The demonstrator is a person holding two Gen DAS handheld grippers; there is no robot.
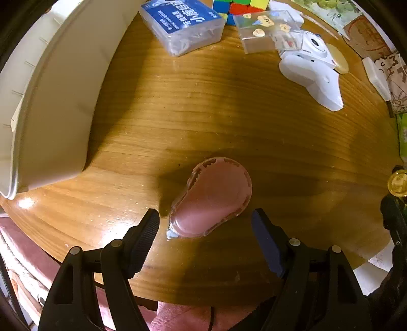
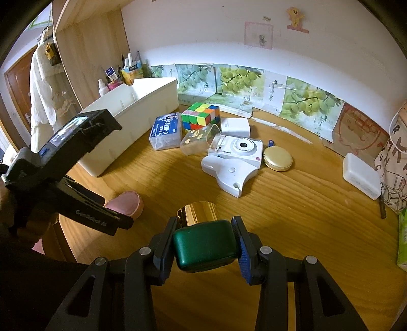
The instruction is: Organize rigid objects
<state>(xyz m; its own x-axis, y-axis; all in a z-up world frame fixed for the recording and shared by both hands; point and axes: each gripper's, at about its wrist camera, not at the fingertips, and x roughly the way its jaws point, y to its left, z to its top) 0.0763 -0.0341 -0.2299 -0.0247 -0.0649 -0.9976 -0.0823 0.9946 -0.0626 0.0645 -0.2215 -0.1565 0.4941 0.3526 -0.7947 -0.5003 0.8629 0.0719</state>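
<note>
On my left wrist view, my left gripper (image 1: 206, 224) stands released, jaws apart either side of the pink teardrop-shaped plastic correction-tape case (image 1: 212, 197) lying on the wooden desk (image 1: 229, 114); Chinese print on the blue-labelled clear box (image 1: 182, 24) is unreadable. On my right view, my right gripper (image 2: 207, 242) clamps the green gold-capped bottle (image 2: 204, 244); the case (image 2: 127, 202) is half-hidden behind "GenRobot".

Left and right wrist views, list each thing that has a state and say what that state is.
Left gripper: jaws open, astride the pink plastic tape dispenser, not pressing it.
Right gripper: jaws shut on the green gold-capped bottle.
White plastic storage bin: open-topped.
Multicoloured puzzle cube: scrambled.
</note>
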